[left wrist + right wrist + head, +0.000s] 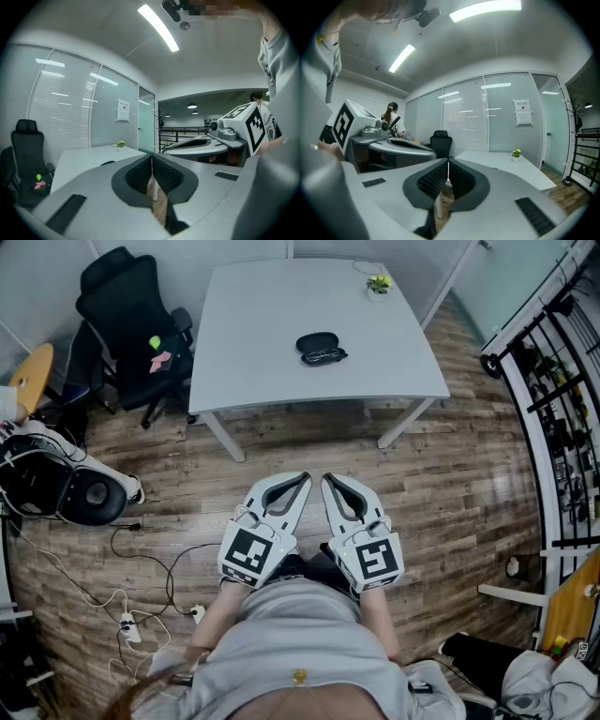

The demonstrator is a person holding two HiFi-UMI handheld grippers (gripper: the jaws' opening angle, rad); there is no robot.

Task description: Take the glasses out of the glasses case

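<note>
Right now you hold both grippers close against your body, side by side and pointing ahead over the wooden floor (pixel 469 474), well short of the white table (pixel 262 371). Your left gripper (pixel 306 476) has its jaws pressed together at the tips with nothing between them, as the left gripper view confirms (pixel 151 157). Your right gripper (pixel 326 478) matches it: its own view (pixel 448 162) shows the ribbed pads meeting at the tip, with only the floor and a table leg visible through the gap behind. The glasses case (pixel 320 346), dark and oval, lies near the middle of the table, well apart from both grippers; it looks open, though it is too small to make out the glasses clearly. A small green plant (pixel 378 283) stands near the table's far right corner, and a black office chair (pixel 131 324) sits just beside the table's left edge.
</note>
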